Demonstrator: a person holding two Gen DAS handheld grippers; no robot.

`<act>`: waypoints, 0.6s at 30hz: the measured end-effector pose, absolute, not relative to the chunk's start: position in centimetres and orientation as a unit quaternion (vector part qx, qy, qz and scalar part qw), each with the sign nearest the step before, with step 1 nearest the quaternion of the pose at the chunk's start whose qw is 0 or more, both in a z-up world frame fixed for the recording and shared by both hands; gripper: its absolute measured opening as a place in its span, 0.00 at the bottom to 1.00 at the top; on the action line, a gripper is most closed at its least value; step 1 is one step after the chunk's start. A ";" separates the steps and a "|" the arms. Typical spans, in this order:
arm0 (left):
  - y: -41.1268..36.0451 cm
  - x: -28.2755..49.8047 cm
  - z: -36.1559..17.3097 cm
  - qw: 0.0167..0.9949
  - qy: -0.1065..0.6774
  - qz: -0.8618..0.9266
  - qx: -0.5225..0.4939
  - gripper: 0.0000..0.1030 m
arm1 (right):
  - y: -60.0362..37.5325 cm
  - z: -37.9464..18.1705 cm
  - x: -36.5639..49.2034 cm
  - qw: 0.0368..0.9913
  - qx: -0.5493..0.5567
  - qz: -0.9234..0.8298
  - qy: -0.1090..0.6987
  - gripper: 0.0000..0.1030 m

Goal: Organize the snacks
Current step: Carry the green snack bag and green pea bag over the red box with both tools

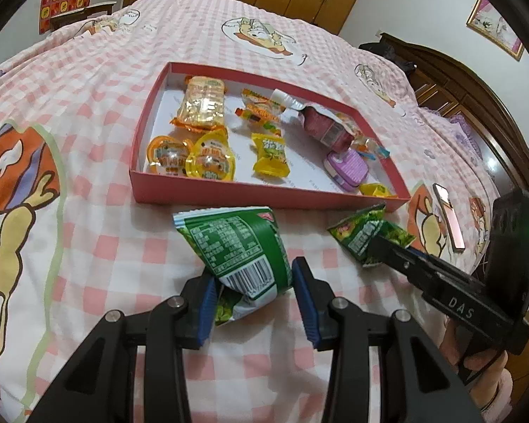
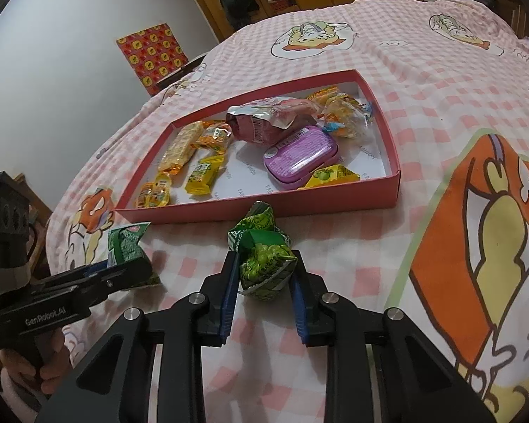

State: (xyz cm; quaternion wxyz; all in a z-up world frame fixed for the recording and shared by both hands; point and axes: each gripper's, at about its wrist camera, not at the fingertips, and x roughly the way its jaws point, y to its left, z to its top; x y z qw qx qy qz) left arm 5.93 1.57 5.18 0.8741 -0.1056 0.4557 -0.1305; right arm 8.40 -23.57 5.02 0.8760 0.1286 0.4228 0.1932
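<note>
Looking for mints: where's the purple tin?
The purple tin lies inside the red box, near its front right corner, beside a yellow candy.

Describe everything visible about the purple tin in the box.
The purple tin is a small rounded-rectangle case, glossy, metal or plastic by its look, with a pale lilac base and a darker purple lid printed with tiny text. The lid is closed. It lies flat on the white floor of the red box, near the front wall at the right end. A yellow candy rests against its front edge, and a crumpled maroon packet lies just behind it, close or touching. Neither gripper touches it.
</note>
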 end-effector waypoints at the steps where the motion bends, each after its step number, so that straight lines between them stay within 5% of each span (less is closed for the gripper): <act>1: 1.6 5.8 5.4 0.875 0.453 -0.131 -0.105 0.41 | -23.6 5.1 8.2 0.876 0.130 0.195 0.421 0.27; 18: 1.5 5.2 7.2 0.883 0.440 -0.129 -0.100 0.41 | -23.2 7.2 6.2 0.882 0.124 0.220 0.398 0.27</act>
